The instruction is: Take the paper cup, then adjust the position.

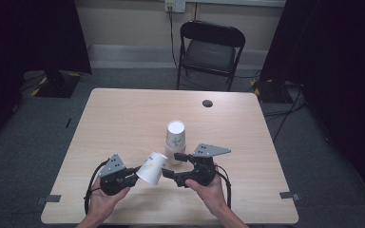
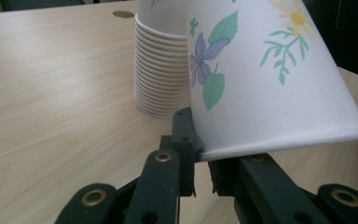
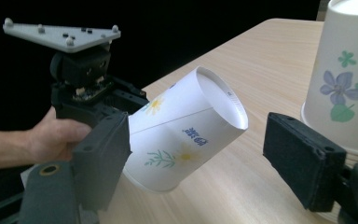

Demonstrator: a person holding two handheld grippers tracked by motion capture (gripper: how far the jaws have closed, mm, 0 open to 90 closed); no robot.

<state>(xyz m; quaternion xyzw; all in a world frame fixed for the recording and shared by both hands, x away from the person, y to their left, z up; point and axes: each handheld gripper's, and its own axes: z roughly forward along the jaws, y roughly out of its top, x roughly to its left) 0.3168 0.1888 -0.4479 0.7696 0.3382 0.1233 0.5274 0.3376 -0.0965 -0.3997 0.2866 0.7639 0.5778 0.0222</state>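
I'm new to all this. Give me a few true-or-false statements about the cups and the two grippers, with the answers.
1. The left gripper pinches the rim of a tilted cup. True.
2. The right gripper is shut on that cup. False: its jaws stand open, apart from it.
3. The stack of cups stands upside down. True.
4. The stack lies on the chair. False: it stands on the table.

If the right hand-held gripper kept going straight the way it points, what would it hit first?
Probably the tilted paper cup, held at its rim by the left hand-held gripper. The cup lies ahead between the right hand-held gripper's open jaws, though its depth is hard to judge.
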